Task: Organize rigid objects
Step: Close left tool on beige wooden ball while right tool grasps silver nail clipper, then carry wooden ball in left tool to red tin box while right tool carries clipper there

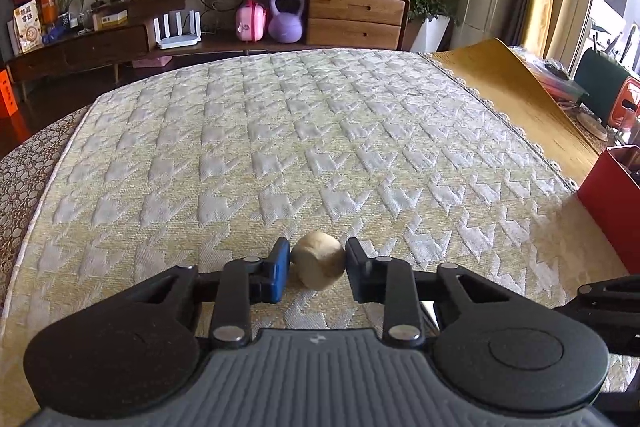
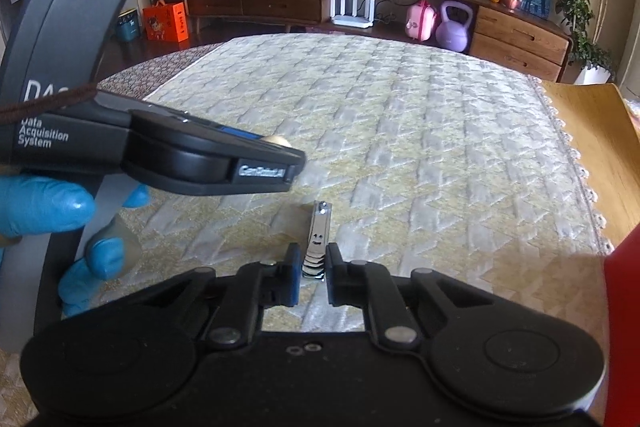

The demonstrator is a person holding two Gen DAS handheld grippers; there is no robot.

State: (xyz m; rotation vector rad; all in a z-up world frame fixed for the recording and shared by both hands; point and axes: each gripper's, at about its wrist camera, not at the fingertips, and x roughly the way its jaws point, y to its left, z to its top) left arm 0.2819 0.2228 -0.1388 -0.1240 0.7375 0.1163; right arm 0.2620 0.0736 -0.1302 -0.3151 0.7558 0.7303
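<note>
A pale wooden ball (image 1: 319,264) rests on the quilted cream cover (image 1: 280,131). My left gripper (image 1: 317,247) is shut on it, one pad against each side. In the right wrist view a shiny metal nail clipper (image 2: 319,225) with a small smiley face lies lengthwise on the cover. My right gripper (image 2: 313,251) is shut on its near end. That view also shows the left gripper's body (image 2: 180,155) from the side at the left, held by a blue-gloved hand (image 2: 40,203), with the ball's top (image 2: 277,141) peeking over it.
A red box (image 1: 608,199) stands at the right edge of the cover, beside a yellow mat (image 1: 500,83). Beyond the cover runs a wooden sideboard (image 1: 352,19) holding a purple kettlebell (image 1: 285,21) and a pink case (image 1: 250,21).
</note>
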